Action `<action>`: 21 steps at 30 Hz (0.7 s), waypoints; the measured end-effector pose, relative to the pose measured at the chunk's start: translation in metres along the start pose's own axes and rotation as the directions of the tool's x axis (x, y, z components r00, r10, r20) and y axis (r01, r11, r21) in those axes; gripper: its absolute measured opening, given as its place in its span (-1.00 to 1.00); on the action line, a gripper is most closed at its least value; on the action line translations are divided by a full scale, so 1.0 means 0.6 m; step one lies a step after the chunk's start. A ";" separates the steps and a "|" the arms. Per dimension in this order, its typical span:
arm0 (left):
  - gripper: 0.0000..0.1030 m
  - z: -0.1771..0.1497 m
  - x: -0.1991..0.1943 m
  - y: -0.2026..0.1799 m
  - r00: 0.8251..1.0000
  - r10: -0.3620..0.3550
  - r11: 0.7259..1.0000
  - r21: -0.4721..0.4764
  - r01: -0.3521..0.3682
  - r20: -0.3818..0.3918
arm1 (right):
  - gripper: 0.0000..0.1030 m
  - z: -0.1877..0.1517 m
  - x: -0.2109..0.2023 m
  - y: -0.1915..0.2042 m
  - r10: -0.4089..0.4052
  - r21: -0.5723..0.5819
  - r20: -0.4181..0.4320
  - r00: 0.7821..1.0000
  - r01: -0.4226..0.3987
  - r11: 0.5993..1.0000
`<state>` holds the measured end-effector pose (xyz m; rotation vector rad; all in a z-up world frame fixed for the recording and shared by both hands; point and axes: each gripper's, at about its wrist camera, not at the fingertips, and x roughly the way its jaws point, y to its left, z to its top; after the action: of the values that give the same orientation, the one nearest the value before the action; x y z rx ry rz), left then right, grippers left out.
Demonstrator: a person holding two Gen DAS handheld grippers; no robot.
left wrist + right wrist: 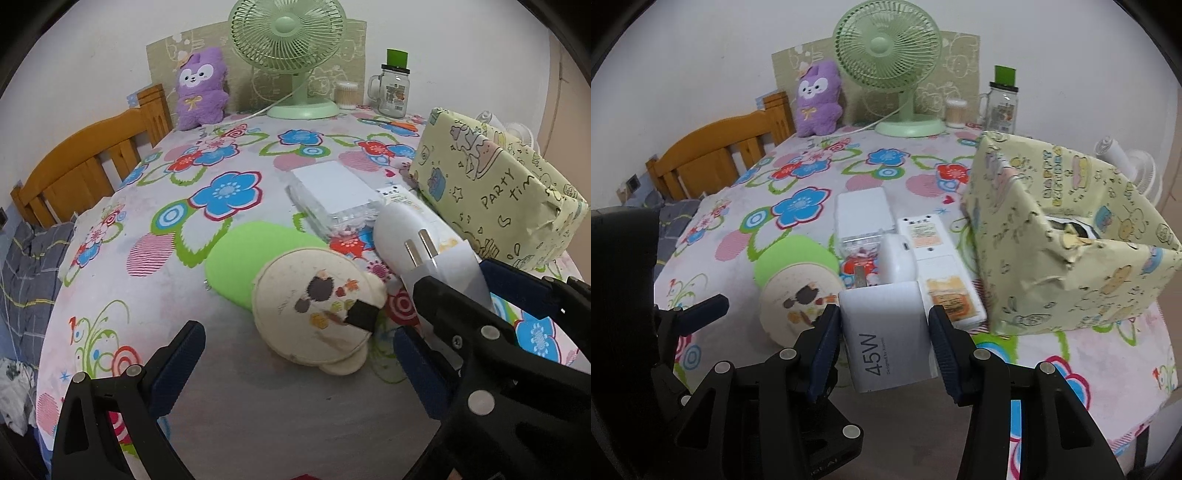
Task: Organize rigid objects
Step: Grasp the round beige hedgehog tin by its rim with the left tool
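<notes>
Right gripper (882, 332): jaws about a third open, clamped on white 45W charger (882, 325) by its flat sides, lifted just off the surface (886, 424), prob. for the paper-wrapped box (1071, 258) to its right. Left gripper (295, 365): jaws wide, nothing held, hovering over round cream pouch (314, 314), close beside the right jaws. Further back: white plug (897, 258), remote (938, 266), clear case (864, 218), green disc (798, 254), all packed tight. Box open-topped, near wall tall, so needs clearing. Far end: fan (886, 48), plush toy (818, 99), jar (1001, 103). Bare room front and left; surface edge close at right.
</notes>
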<state>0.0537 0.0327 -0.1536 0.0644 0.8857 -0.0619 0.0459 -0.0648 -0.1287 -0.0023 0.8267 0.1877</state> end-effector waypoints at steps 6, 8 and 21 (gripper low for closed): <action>0.99 0.008 0.015 -0.008 0.999 0.031 1.000 0.003 -0.031 -0.012 | 0.02 0.003 0.002 -0.009 -0.034 0.007 0.011 0.999 0.034 0.999; 0.99 0.010 0.021 -0.008 0.999 0.039 0.999 0.003 -0.039 -0.015 | 0.02 0.005 0.003 -0.010 -0.047 0.005 0.016 0.999 0.047 0.999; 0.49 0.016 0.024 -0.003 1.000 -0.003 1.000 -0.013 0.003 -0.014 | 0.02 0.013 0.009 -0.011 -0.059 0.005 0.025 0.998 0.059 0.998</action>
<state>0.0700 0.0298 -0.1586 0.0511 0.9006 -0.0586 0.0561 -0.0697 -0.1278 -0.0199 0.8007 0.1297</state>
